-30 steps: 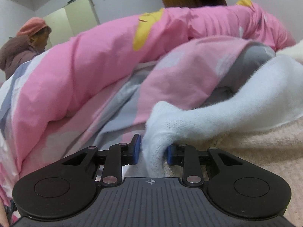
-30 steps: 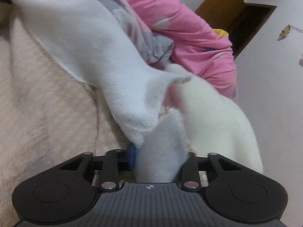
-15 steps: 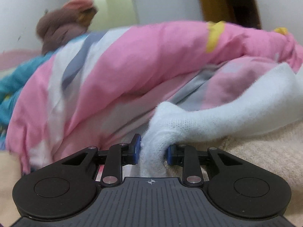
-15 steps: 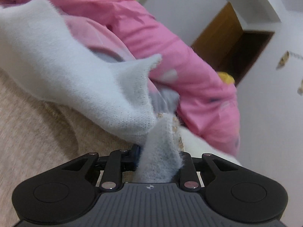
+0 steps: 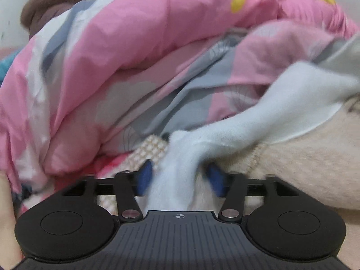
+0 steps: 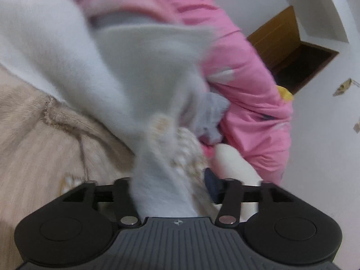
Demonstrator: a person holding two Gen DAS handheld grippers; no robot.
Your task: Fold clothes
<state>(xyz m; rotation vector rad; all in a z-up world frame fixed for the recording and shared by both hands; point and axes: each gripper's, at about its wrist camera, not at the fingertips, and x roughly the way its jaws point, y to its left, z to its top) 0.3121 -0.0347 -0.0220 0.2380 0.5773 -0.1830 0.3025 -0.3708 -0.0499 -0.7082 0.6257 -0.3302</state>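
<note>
A white fluffy knit garment (image 5: 258, 123) lies over a beige fuzzy bed cover (image 5: 303, 168). Its bunched edge runs down between the blue pads (image 5: 145, 177) of my left gripper (image 5: 180, 178). The jaws are opening and the pads stand apart from the cloth on both sides. In the right wrist view the same garment (image 6: 101, 67) drapes down between the jaws of my right gripper (image 6: 171, 186), which are also opening. Its right pad (image 6: 211, 184) is off the cloth; the left pad is hidden behind the knit. A cream beaded trim (image 6: 186, 148) shows at the garment's edge.
A big pink quilt with grey and white patches (image 5: 112, 56) is heaped right behind the garment. A person in a pink hat and brown coat (image 5: 51, 6) is beyond it at the upper left. A wooden door (image 6: 283, 51) and white wall are at the right.
Both grippers were shut on the white garment's edge; now both sets of jaws have spread and the cloth hangs loose between them. Both views have swung sideways across the quilt.
</note>
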